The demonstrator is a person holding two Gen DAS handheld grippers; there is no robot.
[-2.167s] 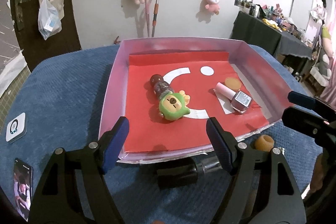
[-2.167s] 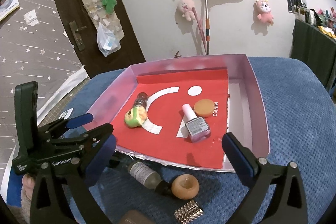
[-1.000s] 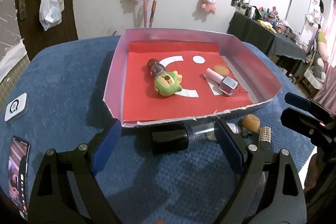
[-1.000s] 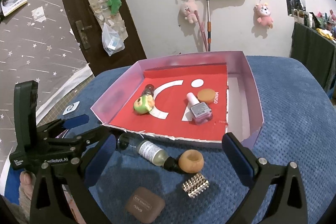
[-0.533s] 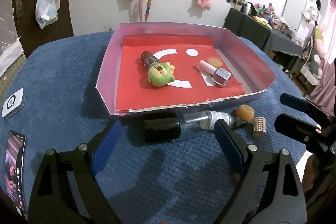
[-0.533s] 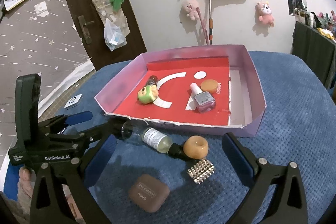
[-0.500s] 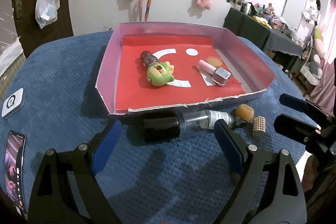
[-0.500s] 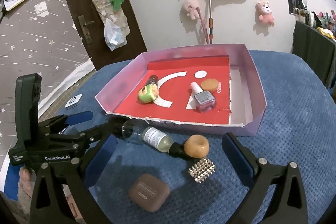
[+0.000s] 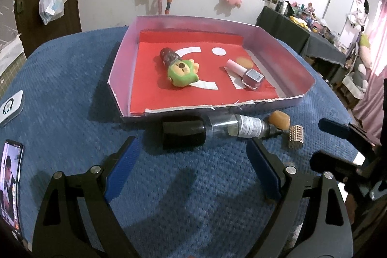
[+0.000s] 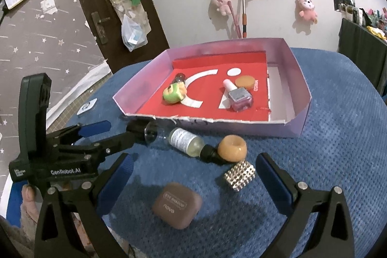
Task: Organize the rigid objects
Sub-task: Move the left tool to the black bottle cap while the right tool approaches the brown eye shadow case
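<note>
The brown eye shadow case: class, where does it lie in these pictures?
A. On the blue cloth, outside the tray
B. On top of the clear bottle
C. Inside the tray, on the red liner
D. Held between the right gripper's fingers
A. The eye shadow case lies flat on the blue cloth, nearer the camera than the tray, with both grippers open and empty.

"GenRobot.AI" on left gripper; "EYE SHADOW", "nova" on brown case.

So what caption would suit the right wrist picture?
Open right gripper above an eyeshadow case, with a bottle and tray beyond.
</note>
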